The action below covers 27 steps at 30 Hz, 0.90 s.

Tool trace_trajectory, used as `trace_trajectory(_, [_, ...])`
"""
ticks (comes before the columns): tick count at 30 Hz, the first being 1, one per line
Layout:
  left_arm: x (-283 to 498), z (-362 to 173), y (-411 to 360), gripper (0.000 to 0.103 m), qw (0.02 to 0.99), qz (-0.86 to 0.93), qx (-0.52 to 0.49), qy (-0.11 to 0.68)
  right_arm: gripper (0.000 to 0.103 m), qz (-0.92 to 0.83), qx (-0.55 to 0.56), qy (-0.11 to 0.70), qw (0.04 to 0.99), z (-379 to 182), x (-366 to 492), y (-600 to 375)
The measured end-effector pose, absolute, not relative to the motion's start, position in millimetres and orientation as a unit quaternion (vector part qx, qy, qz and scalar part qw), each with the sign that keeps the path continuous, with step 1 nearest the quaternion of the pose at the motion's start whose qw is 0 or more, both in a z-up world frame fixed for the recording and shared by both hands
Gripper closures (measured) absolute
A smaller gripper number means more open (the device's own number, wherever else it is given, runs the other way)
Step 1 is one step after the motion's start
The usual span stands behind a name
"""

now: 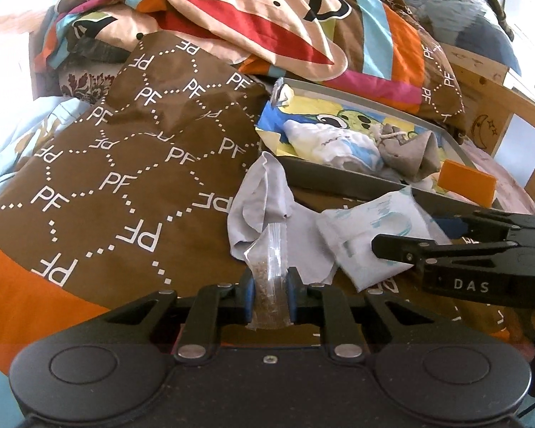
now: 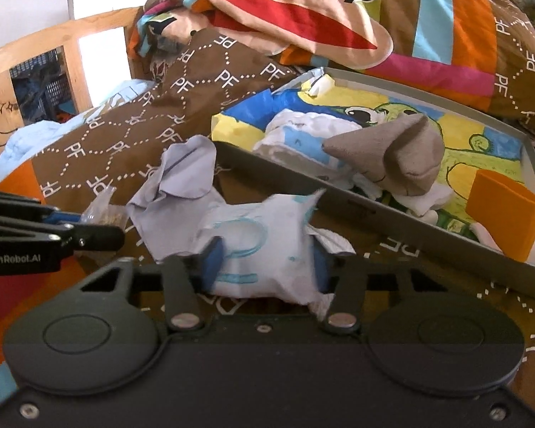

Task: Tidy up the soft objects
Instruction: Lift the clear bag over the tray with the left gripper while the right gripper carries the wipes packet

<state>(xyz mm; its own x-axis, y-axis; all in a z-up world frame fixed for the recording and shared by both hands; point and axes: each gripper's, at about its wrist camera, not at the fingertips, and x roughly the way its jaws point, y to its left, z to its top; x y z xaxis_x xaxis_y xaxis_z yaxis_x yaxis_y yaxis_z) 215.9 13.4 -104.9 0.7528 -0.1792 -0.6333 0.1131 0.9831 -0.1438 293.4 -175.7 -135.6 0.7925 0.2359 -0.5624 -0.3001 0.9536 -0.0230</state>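
Note:
My left gripper [image 1: 270, 285] is shut on a small clear plastic bag [image 1: 269, 260] of brown grains, held upright between the blue pads. In the right wrist view this gripper [image 2: 100, 226] comes in from the left with the bag [image 2: 107, 214]. My right gripper [image 2: 267, 267] is shut on a soft white packet [image 2: 264, 235] with blue print, squeezed between its pads. From the left wrist, the right gripper [image 1: 410, 235] shows at the right, on that packet [image 1: 367, 235]. A crumpled pale grey cloth [image 1: 264, 192] [image 2: 185, 171] lies on the bedspread between the two.
A grey tray [image 1: 324, 178] [image 2: 374, 210] just beyond holds a cartoon-print bag, white packets, a grey plush [image 2: 392, 157] and an orange block [image 2: 503, 214]. A heaped monkey-face quilt [image 1: 260, 10] fills the back. Wooden bed rails [image 1: 499, 107] [image 2: 35, 53] border the sides.

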Motion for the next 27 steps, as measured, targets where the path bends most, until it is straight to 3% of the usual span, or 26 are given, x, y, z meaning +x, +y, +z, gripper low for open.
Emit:
trace_trajectory(6, [214, -105, 13, 0.084, 0.936, -0.083, -0.047, 0.34, 0.093, 0.142, -0.065, 0.289, 0.945, -135, 287, -174])
trace_trajectory(9, [214, -105, 13, 0.084, 0.936, -0.084, -0.045, 0.338, 0.098, 0.148, -0.078, 0.284, 0.944, -135, 283, -172])
trace_trajectory(27, [206, -75, 8, 0.084, 0.957, -0.09, -0.029, 0.275, 0.1, 0.114, -0.074, 0.187, 0.973, -75, 254, -190])
